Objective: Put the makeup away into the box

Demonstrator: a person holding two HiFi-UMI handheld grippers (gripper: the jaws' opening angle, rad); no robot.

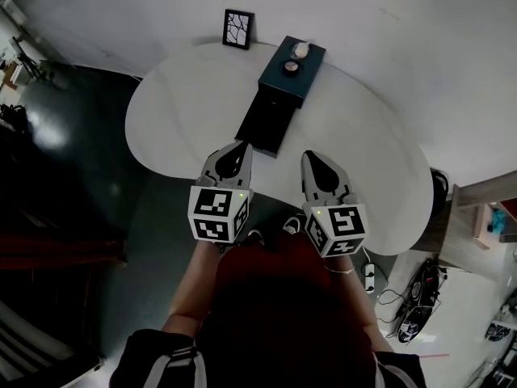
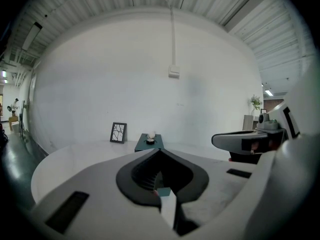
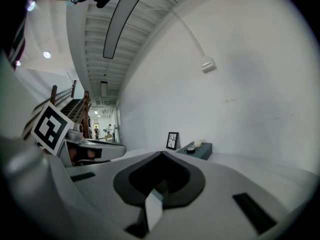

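Both hand-held grippers shut and empty, short of the box
Head view: left hand-held gripper [image 1: 240,149] and right hand-held gripper [image 1: 312,159], jaws together, hover over the near edge of the table [image 1: 178,111]; the makeup [image 1: 290,67] sits atop the teal box [image 1: 283,87], well beyond them. Left gripper view: tips closed on nothing, box [image 2: 142,146] straight ahead. Right gripper view: tips closed on nothing, box [image 3: 202,151] ahead, slightly right

White rounded table [image 1: 186,128] against the far white wall [image 1: 404,31] — dark glossy floor [image 1: 73,160] at left, long lamp [image 3: 120,19] on ribbed ceiling.
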